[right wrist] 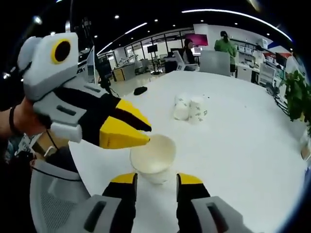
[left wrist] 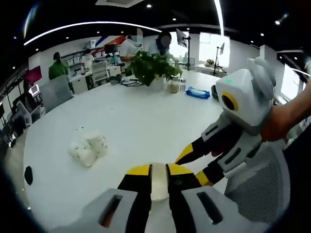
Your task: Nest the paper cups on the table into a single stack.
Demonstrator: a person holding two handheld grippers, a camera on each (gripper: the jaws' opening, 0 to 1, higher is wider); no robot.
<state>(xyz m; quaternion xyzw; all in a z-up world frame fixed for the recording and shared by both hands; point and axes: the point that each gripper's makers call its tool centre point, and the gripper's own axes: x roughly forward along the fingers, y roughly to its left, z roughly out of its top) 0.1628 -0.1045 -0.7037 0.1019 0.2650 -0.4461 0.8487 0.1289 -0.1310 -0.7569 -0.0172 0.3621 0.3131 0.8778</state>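
A white paper cup [right wrist: 153, 154] hangs open-side up over the near edge of the white table [right wrist: 243, 145]. My left gripper [right wrist: 144, 134] comes in from the left and is shut on the cup's rim; in the left gripper view the cup wall [left wrist: 158, 182] shows pinched between its jaws [left wrist: 159, 170]. My right gripper [right wrist: 156, 178] is open, its yellow tips standing either side of the cup's base. It also appears open [left wrist: 195, 165] beside the left jaws. Two more paper cups with green print [right wrist: 189, 108] [left wrist: 88, 148] sit together farther out on the table.
A potted plant [left wrist: 153, 68] and a blue packet [left wrist: 198, 92] stand at the table's far side. A small black object [right wrist: 140, 90] lies near the table edge. A grey mesh chair [left wrist: 262, 194] is just below the grippers. People sit at desks beyond.
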